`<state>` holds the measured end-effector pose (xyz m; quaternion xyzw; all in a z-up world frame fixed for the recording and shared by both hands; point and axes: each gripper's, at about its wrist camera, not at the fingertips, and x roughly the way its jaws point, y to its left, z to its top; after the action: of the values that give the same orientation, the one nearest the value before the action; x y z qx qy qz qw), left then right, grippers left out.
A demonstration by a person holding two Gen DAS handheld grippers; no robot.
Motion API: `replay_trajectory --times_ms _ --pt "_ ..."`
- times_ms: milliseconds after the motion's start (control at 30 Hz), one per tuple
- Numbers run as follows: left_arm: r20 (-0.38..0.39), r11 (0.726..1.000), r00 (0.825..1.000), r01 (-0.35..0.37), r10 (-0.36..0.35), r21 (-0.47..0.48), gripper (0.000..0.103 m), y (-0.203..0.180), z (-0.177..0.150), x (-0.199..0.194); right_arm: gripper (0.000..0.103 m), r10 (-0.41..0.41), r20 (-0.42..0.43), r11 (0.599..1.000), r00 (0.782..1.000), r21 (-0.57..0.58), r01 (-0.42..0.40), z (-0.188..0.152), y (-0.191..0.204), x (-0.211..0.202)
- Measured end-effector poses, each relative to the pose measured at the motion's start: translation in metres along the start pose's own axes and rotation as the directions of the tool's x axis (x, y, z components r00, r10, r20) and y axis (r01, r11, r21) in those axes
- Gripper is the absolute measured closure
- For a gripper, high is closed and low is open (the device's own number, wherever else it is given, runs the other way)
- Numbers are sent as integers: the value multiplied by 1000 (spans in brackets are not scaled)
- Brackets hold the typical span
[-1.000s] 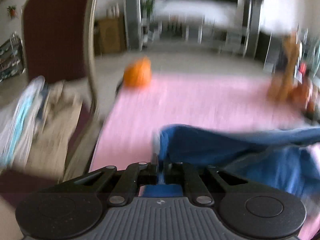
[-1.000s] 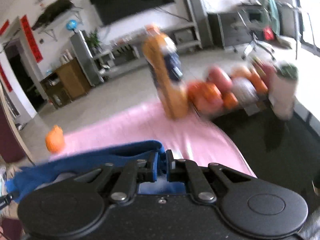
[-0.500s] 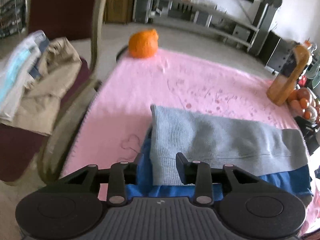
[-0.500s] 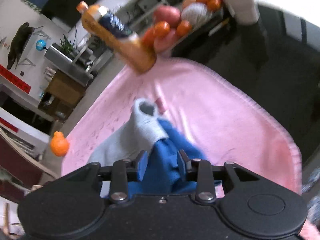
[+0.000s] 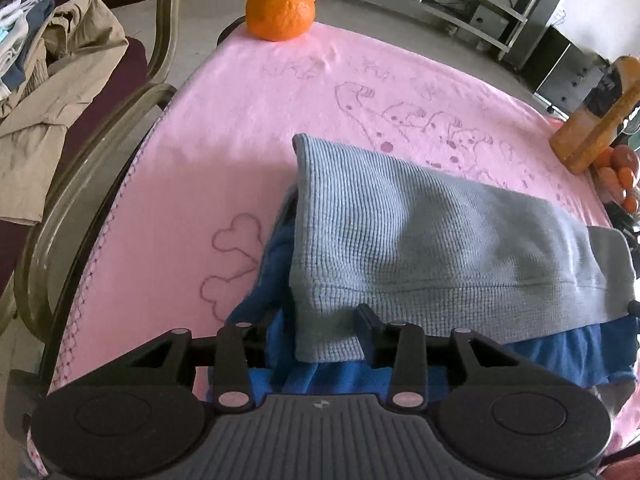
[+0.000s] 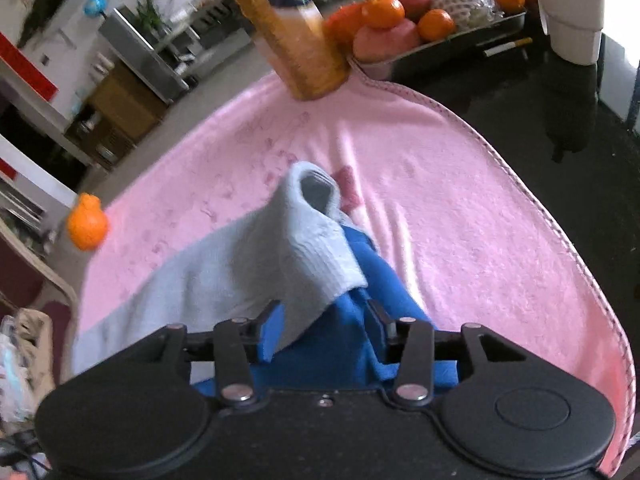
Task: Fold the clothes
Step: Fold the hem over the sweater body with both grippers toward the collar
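Note:
A garment with a grey knit part (image 5: 420, 240) folded over a blue part (image 5: 276, 264) lies on the pink blanket (image 5: 240, 120). My left gripper (image 5: 312, 332) stands open at the garment's near left edge, its fingers apart with cloth lying loose between them. In the right wrist view the grey part (image 6: 248, 264) ends in a raised open cuff, with the blue part (image 6: 384, 280) under it. My right gripper (image 6: 324, 328) is open too, blue cloth resting between its spread fingers on the pink blanket (image 6: 460, 200).
An orange (image 5: 280, 10) sits at the blanket's far left corner. A juice bottle (image 6: 296, 32) stands at the far right, beside a fruit tray (image 6: 432, 12) and a white cup (image 6: 572, 12) on the black tabletop (image 6: 560, 92). A chair (image 5: 92, 152) with beige clothes (image 5: 52, 100) stands at left.
Both grippers were shut on the raised blue garment a second ago. They have brought it down onto the blanket, grey over blue, and opened.

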<state>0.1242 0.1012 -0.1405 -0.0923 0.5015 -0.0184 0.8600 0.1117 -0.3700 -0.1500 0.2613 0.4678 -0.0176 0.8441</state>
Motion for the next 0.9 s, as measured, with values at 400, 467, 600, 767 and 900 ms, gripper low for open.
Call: replay_trajectory --times_ms 400,467,600,767,900 --pt "23 1000 1000 -18 18 25 62 -1 -9 -2 74 58 18 998 998 -35 -58 -6 10 -8" --pt "26 999 999 -21 20 35 62 -2 -10 -3 73 29 21 999 999 -19 -28 -6 5 -9" --pt "30 999 999 -16 15 36 61 -2 -12 -4 59 -17 -6 1000 1000 -3 17 -5 -1 -6" --pt "31 999 999 -14 13 30 61 -1 -13 -6 61 -27 -56 1000 998 7 28 -9 -5 -4" --pt "30 1000 1000 1 -1 7 61 2 -14 -8 91 -11 -62 1000 998 29 12 -14 -8 -11"
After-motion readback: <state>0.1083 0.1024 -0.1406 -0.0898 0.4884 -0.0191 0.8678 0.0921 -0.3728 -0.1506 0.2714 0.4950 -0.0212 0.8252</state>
